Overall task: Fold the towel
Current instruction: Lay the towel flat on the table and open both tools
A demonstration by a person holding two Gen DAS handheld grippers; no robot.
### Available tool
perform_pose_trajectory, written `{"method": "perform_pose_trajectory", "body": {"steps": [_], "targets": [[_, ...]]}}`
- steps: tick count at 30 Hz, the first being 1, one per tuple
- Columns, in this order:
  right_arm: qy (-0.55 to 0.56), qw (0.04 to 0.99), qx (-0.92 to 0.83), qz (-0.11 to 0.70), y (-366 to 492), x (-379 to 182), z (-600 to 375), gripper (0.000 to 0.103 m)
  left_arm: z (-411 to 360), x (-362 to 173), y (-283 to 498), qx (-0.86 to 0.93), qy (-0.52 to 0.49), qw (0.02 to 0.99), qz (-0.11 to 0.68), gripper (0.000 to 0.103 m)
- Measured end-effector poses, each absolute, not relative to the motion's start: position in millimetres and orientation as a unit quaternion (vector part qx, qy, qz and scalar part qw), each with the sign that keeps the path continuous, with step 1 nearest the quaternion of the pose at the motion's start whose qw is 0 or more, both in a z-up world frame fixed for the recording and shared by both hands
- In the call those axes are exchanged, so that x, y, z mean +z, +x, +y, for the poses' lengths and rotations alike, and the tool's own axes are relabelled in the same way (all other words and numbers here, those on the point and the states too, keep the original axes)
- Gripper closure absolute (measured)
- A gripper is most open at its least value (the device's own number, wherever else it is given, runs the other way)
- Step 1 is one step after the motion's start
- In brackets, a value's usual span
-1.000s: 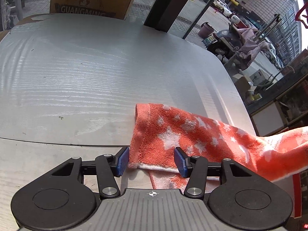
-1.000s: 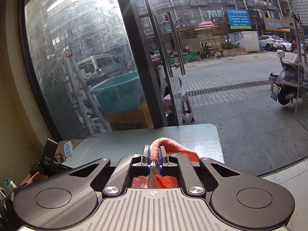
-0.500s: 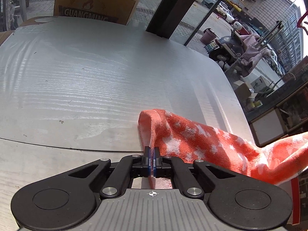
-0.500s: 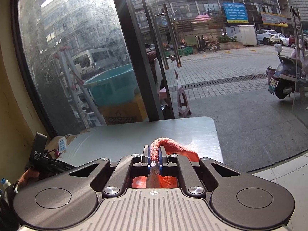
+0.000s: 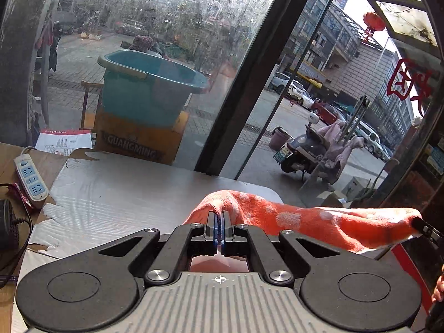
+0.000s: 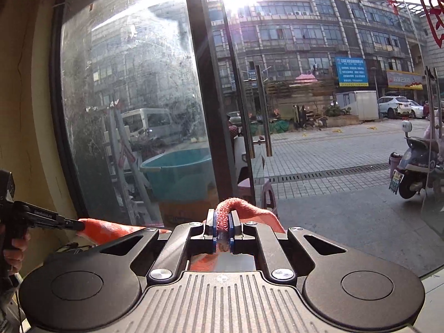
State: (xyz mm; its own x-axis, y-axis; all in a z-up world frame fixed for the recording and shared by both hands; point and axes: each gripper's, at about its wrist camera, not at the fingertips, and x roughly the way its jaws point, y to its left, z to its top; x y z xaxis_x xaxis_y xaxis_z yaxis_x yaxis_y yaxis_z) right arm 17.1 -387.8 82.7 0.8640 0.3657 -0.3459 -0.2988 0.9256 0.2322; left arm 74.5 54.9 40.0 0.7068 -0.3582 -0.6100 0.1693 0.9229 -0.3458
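Left claw (image 5: 219, 229) and right claw (image 6: 222, 231) each pinch the orange star-patterned towel (image 5: 305, 222), stretched between them above the grey surface (image 5: 125, 194). A power strip (image 5: 31, 179) lies at the left; beyond the window a teal tub (image 5: 149, 94) sits on a "GUANGMING" box (image 5: 138, 141).

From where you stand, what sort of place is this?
Probably a street-front shop or workroom. A grey wood-grain table stands against a scratched glass shopfront window, with a parked scooter outside on the pavement. Both tongs hold an orange star-patterned towel.
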Motion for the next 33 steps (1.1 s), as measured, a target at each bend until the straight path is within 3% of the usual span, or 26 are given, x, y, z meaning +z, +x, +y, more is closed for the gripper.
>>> {"method": "perform_pose_trajectory", "body": {"steps": [6, 7, 8, 9, 14, 16, 18, 24, 30, 33], "targets": [[0.055, 0.932, 0.150, 0.326, 3, 9, -391, 0.094, 51, -59, 42, -0.120, -0.098, 0.854, 0.496, 0.100], [0.050, 0.925, 0.146, 0.347, 1, -3, -392, 0.092, 55, -64, 38, -0.113, -0.096, 0.851, 0.504, 0.100], [0.043, 0.920, 0.139, 0.363, -1, -13, -391, 0.083, 65, -69, 32, -0.101, -0.095, 0.849, 0.510, 0.100], [0.032, 0.921, 0.127, 0.367, -4, -18, -390, 0.074, 70, -68, 30, -0.095, -0.093, 0.851, 0.508, 0.100], [-0.009, 0.927, 0.133, 0.351, -8, -11, -379, 0.068, 80, -38, 27, -0.094, -0.094, 0.877, 0.462, 0.099], [-0.016, 0.928, 0.148, 0.342, -8, -8, -369, 0.068, 77, -26, 28, -0.106, -0.098, 0.884, 0.445, 0.092], [-0.027, 0.926, 0.169, 0.336, -6, -9, -355, 0.068, 67, -18, 32, -0.121, -0.099, 0.889, 0.430, 0.079], [-0.056, 0.896, 0.273, 0.345, 3, -36, -293, 0.068, 32, -17, 51, -0.162, -0.095, 0.886, 0.424, 0.077], [-0.074, 0.866, 0.322, 0.374, 23, -82, -226, 0.068, 10, -73, 72, -0.146, -0.064, 0.858, 0.489, 0.076], [-0.072, 0.861, 0.329, 0.381, 18, -89, -221, 0.067, 12, -83, 66, -0.142, -0.058, 0.862, 0.483, 0.077]]}}
